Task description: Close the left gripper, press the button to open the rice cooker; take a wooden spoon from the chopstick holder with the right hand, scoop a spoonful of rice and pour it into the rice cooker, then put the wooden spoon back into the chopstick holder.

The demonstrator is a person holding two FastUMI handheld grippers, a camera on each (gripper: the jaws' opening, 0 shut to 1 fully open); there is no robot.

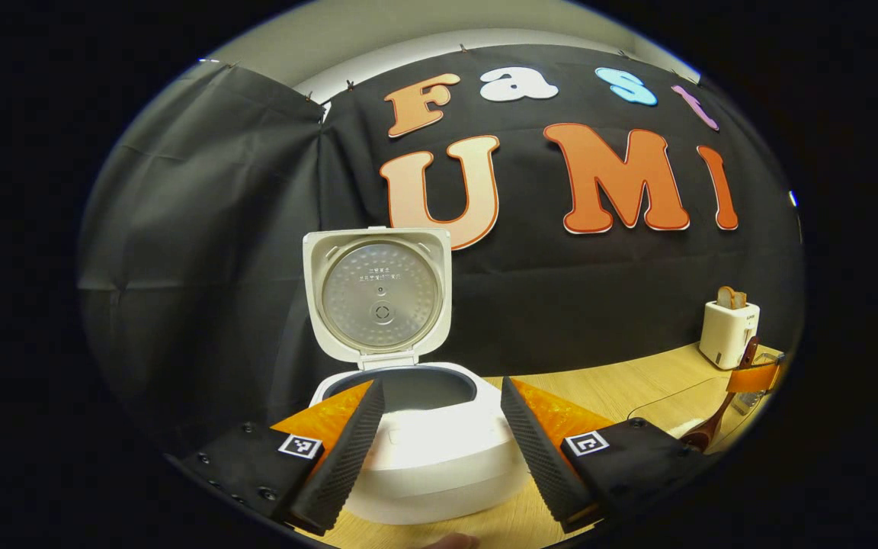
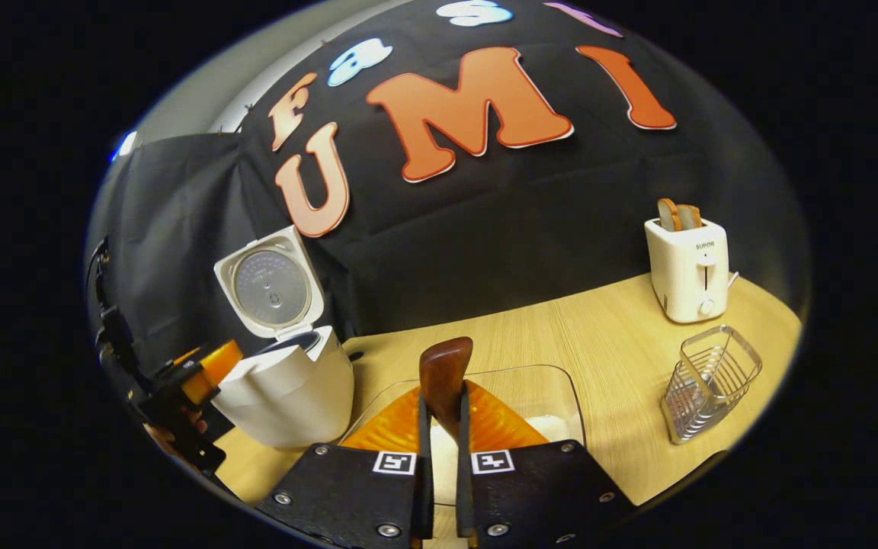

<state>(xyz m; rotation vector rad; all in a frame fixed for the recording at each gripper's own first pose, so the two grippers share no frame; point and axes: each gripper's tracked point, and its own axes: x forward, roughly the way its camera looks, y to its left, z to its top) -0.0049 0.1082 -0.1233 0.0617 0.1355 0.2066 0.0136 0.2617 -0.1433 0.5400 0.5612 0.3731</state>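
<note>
Rice cooker open, wooden spoon gripped over the rice dish.

On the wooden surface (image 2: 561,335), the rice cooker (image 1: 416,435) stands at lower centre of the left gripper view, lid upright, between the released left tongs (image 1: 439,450). In the right gripper view the clear dish of rice (image 2: 553,415) sits at lower centre, the wire chopstick holder (image 2: 709,381) at right below the toaster (image 2: 687,267). The right tongs (image 2: 439,457) are clenched on the wooden spoon (image 2: 445,374), which rises above the dish.

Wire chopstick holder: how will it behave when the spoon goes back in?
The chopstick holder looks like thin open wire, so probably light. It stands free on the table and already looks tilted, so a long wooden spoon leaning on its rim may tip or slide it.
</note>
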